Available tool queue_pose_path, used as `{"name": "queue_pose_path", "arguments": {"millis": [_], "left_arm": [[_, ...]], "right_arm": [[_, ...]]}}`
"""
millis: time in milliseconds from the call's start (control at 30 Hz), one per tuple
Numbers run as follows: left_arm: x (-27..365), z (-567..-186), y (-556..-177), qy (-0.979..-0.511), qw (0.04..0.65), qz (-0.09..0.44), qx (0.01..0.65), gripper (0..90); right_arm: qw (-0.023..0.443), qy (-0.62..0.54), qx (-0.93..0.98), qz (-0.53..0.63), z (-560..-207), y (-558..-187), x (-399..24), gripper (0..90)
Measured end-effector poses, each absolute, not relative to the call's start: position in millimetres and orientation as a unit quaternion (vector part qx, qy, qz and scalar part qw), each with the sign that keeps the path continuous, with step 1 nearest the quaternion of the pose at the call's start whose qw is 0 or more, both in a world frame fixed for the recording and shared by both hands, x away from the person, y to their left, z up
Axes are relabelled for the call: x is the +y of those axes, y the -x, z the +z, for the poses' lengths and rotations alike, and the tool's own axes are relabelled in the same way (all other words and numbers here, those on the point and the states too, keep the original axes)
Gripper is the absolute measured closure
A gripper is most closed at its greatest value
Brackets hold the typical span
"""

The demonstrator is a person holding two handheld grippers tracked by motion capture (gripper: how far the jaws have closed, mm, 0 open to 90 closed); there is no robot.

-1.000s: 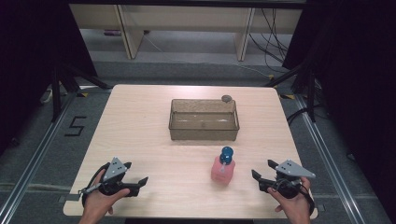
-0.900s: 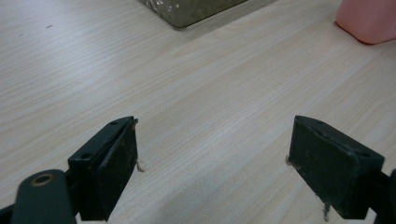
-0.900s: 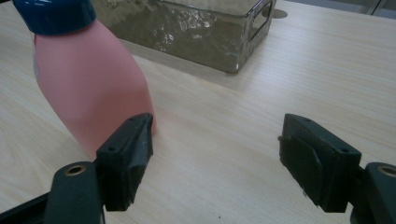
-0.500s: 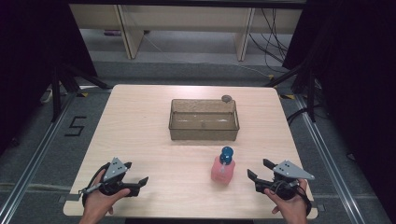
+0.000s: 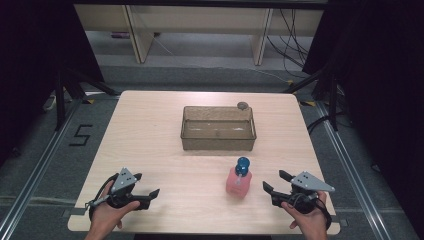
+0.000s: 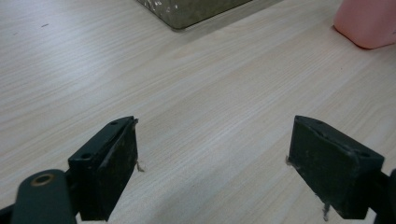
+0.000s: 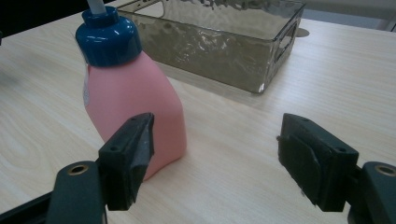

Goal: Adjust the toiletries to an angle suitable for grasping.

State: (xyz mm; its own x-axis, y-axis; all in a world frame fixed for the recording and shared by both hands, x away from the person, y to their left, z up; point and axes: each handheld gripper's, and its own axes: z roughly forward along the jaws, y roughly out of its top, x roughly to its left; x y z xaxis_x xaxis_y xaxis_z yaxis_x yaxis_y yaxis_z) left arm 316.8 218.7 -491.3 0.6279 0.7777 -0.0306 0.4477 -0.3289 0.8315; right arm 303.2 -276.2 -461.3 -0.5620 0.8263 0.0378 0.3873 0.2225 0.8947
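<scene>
A pink bottle with a blue cap stands upright on the wooden table, in front of a clear plastic bin. My right gripper is open just to the bottle's right, low over the table. In the right gripper view its jaws stand wide apart; the bottle is beyond the left jaw, not between the pads. My left gripper is open at the front left, far from the bottle. Between its jaws lies bare table, with the bottle's base at the top right.
The bin looks empty and has cut-out handles in its ends. A small grey round disc sits on the table at the bin's back right corner. Shelving legs and cables stand on the floor beyond the table.
My right gripper has edged a little to the left, closer to the pink bottle. The left gripper, the bottle and the bin have stayed where they were.
</scene>
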Motion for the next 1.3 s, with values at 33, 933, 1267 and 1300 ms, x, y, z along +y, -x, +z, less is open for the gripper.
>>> {"name": "queue_pose_path", "arguments": {"millis": [33,933,1267,1300], "left_arm": [[218.5,-491.8,-317.6,-0.792,0.433,0.188,0.387,15.1],[212.4,-491.7,-317.0,-0.786,0.449,0.167,0.391,15.1],[211.1,-491.0,-315.5,-0.786,0.45,0.168,0.39,15.1],[211.0,-491.0,-315.3,-0.786,0.45,0.168,0.389,15.2]], "right_arm": [[0.228,-0.409,0.746,0.474,-461.7,-304.2,-276.5,28.1],[0.219,-0.4,0.74,0.495,-460.7,-305.9,-270.4,29.1],[0.219,-0.379,0.742,0.508,-455.9,-304.5,-255.3,30.3],[0.216,-0.375,0.743,0.511,-455.3,-304.5,-252.3,30.3]]}}
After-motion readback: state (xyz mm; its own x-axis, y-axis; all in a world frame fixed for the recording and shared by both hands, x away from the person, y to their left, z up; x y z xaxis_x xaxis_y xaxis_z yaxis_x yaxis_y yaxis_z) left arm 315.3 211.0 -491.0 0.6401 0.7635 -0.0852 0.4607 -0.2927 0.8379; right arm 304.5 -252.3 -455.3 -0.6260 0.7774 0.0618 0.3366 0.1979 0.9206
